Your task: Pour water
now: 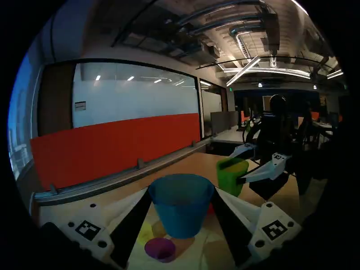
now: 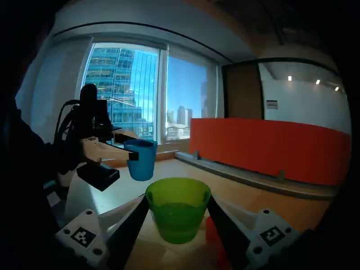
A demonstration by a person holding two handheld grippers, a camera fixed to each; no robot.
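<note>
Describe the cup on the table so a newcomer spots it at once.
Start at the wooden table beside the orange partition. Below the blue cup in the left claw sits a small purple cup. Unlike the green cup and the blue one, no claw grips it.

Left gripper [image 1: 181,194], right gripper [image 2: 177,199], jaws clamped

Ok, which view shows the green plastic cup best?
The right gripper view: the green plastic cup is close, held between the right hand-held gripper's fingers, rim and inside visible. The left gripper view shows it smaller, farther off.
</note>
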